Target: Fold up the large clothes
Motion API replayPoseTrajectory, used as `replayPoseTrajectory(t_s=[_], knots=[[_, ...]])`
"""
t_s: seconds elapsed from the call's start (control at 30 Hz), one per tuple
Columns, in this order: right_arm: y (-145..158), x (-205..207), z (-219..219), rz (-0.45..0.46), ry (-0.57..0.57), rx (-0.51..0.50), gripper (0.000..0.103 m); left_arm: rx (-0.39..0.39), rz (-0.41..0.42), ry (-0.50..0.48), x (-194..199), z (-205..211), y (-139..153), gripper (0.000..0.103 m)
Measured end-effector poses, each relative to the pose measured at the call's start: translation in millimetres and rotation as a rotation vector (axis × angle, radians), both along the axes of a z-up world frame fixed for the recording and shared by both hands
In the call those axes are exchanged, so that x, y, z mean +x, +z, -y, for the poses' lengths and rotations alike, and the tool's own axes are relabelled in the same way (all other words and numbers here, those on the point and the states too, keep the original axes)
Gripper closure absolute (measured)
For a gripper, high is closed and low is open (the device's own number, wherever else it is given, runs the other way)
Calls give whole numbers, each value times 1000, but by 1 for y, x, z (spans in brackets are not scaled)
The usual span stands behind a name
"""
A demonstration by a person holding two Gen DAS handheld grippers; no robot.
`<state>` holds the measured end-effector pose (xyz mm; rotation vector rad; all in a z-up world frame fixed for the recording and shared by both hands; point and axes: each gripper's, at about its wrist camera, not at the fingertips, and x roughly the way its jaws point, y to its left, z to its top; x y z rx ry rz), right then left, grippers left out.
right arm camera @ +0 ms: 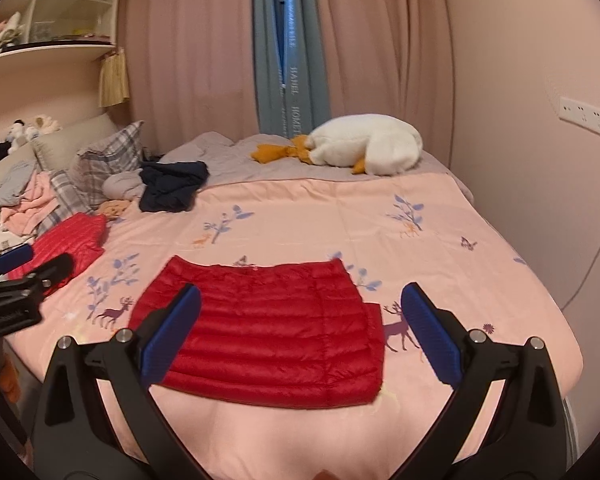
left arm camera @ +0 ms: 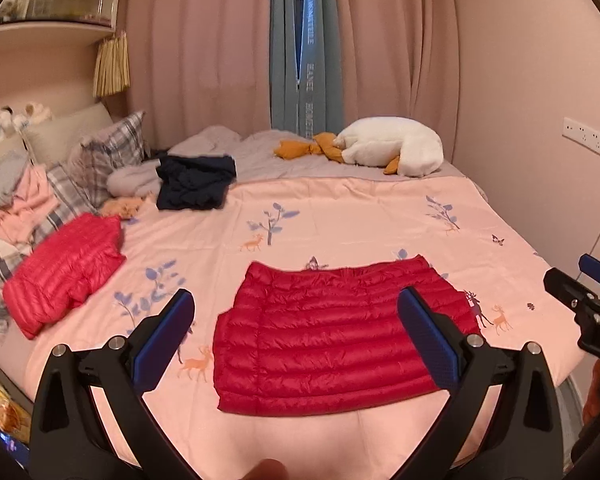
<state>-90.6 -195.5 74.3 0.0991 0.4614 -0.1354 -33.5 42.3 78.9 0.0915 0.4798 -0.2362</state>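
Observation:
A red quilted down garment (left arm camera: 332, 336) (right arm camera: 268, 328) lies folded into a flat rectangle on the pink bedspread (left arm camera: 360, 216) (right arm camera: 340, 216), near the bed's front edge. My left gripper (left arm camera: 296, 332) hovers above and in front of it, open, with nothing between its blue pads. In the same way my right gripper (right arm camera: 300, 328) hangs over it, open and empty. Each gripper shows at the edge of the other's view: the right gripper (left arm camera: 580, 284) at the far right, the left gripper (right arm camera: 32, 264) at the far left.
A second red down jacket (left arm camera: 64, 272) (right arm camera: 74, 240) lies folded at the left. Farther back are a dark navy garment (left arm camera: 196, 184) (right arm camera: 172, 186), plaid pillows (left arm camera: 112, 156), a heap of pink clothes (left arm camera: 24, 204) and a white goose plush (left arm camera: 392, 146) (right arm camera: 368, 148). Curtains and walls close the far sides.

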Motion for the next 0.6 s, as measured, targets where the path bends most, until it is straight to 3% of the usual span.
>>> replayPoseTrajectory(t_s=[0.1, 0.23, 0.4, 0.6], knots=[[3, -5, -10, -23, 28, 3, 2, -21, -31, -32, -6, 3, 3, 1], [-10, -4, -17, -82, 55, 31, 2, 28, -50, 19, -10, 10, -5, 1], [-40, 4, -26, -170, 77, 61, 2, 51, -166, 38, 4, 17, -38, 1], [-64, 14, -38, -237, 78, 60, 2, 68, -238, 63, 10, 14, -64, 1]])
